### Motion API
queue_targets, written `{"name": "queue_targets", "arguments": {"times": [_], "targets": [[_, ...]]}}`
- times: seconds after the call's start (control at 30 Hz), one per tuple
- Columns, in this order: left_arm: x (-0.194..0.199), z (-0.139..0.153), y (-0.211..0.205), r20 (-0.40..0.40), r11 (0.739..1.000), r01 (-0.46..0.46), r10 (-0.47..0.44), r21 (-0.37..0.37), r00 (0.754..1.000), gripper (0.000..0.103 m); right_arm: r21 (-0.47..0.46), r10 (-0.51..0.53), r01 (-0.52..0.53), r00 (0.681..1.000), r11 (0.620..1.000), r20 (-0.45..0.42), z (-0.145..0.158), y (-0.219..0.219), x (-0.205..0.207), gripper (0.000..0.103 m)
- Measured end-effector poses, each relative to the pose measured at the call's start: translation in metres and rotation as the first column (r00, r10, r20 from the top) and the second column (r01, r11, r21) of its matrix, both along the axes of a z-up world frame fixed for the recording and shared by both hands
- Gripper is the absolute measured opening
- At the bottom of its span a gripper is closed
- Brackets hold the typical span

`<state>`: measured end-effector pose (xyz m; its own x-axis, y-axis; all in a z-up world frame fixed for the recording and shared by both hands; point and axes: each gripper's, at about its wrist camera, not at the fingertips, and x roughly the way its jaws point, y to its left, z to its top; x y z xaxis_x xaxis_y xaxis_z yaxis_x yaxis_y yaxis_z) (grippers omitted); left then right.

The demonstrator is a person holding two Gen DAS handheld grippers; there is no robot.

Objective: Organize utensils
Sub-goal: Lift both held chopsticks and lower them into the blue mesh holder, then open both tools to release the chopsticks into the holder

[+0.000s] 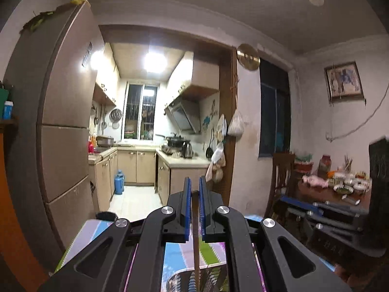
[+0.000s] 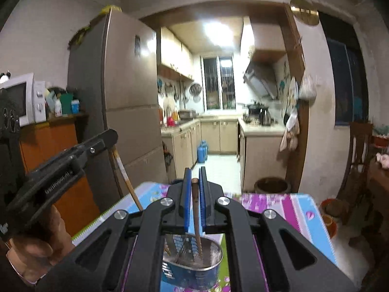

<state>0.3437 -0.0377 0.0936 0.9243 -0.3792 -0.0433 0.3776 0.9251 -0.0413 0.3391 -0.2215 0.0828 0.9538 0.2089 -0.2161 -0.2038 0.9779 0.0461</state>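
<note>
Chopsticks are the business at hand: one brown chopstick [image 2: 196, 209] stands nearly upright between the blue fingers [image 2: 186, 194] of the right gripper [image 2: 194, 182], which are clenched on it, its lower end down inside a shiny metal cup [image 2: 194, 265] where a few more sticks and a wire piece rest. The cup sits on the near part of a desk [image 2: 291, 209] covered with a cloth striped in pink, blue and white. A second chopstick [image 1: 195, 223] is pinched the same way between the blue fingers [image 1: 187, 209] of the left gripper [image 1: 195, 187], running down toward the rim of the same cup [image 1: 184, 277] at the bottom edge of the left wrist view. From the right wrist view, the left gripper [image 2: 107, 138] shows at the left, held in a hand [image 2: 34, 250], with its light-coloured stick [image 2: 126, 180] slanting down toward the desk. Beyond the desk, a tall grey fridge [image 2: 126, 102] stands at the left of a doorway that opens onto a lit kitchen with cream cabinets and a blue gas bottle [image 2: 202, 151] on the floor. A microwave [image 2: 22, 99] sits on an orange cabinet at the far left.
</note>
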Motion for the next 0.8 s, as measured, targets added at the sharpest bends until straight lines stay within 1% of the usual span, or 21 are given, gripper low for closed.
{"name": "queue_targets", "arguments": {"times": [0.07, 0.2, 0.33, 0.4, 0.43, 0.53, 0.63, 0.67, 0.7, 0.77, 0.8], "targets": [[0.005, -0.016, -0.002, -0.012, 1.000, -0.015, 0.015, 0.025, 1.000, 0.007, -0.001, 0.006, -0.006, 1.000, 1.000, -0.014, -0.008, 0.004, 0.001, 0.005], [0.005, -0.037, -0.001, -0.035, 0.999, -0.028, 0.030, 0.039, 0.999, 0.008, -0.009, 0.016, -0.016, 0.999, 1.000, -0.044, -0.019, 0.010, 0.002, 0.005], [0.003, -0.044, 0.005, -0.056, 0.999, -0.034, 0.035, 0.022, 0.998, 0.008, -0.020, 0.013, -0.015, 0.997, 1.000, -0.071, -0.027, 0.014, 0.002, 0.006], [0.000, -0.043, 0.008, -0.064, 0.999, -0.042, 0.044, 0.030, 0.997, 0.008, -0.029, 0.007, -0.010, 0.996, 1.000, -0.091, -0.028, 0.016, 0.002, 0.013], [-0.004, -0.042, 0.011, -0.068, 0.999, -0.037, 0.039, 0.022, 0.997, 0.008, -0.029, 0.006, -0.008, 0.997, 1.000, -0.079, -0.027, 0.017, -0.002, 0.020], [-0.025, -0.031, 0.026, -0.032, 0.999, -0.049, 0.049, -0.003, 0.998, 0.008, -0.042, -0.001, -0.001, 0.999, 0.999, -0.036, -0.017, 0.016, -0.019, 0.020], [-0.056, -0.010, 0.054, 0.013, 0.995, -0.075, 0.076, -0.064, 0.997, 0.009, -0.056, -0.005, 0.006, 1.000, 0.998, 0.025, 0.000, 0.011, -0.050, 0.021], [-0.067, -0.004, 0.062, 0.029, 0.993, -0.088, 0.090, -0.075, 0.995, 0.016, -0.061, -0.001, 0.003, 0.999, 0.998, 0.048, 0.005, 0.008, -0.065, 0.021], [-0.083, 0.002, 0.072, 0.051, 0.991, -0.108, 0.112, -0.083, 0.992, 0.029, -0.066, 0.002, 0.003, 0.998, 0.998, 0.067, 0.009, 0.005, -0.077, 0.021], [-0.121, 0.010, 0.092, 0.095, 0.987, -0.136, 0.144, -0.081, 0.985, 0.035, -0.082, 0.002, 0.007, 0.995, 0.997, 0.102, 0.014, -0.004, -0.118, 0.021], [-0.144, 0.010, 0.102, 0.112, 0.989, -0.137, 0.143, -0.055, 0.983, 0.035, -0.085, 0.005, 0.004, 0.994, 0.996, 0.110, 0.015, -0.009, -0.136, 0.021]]}}
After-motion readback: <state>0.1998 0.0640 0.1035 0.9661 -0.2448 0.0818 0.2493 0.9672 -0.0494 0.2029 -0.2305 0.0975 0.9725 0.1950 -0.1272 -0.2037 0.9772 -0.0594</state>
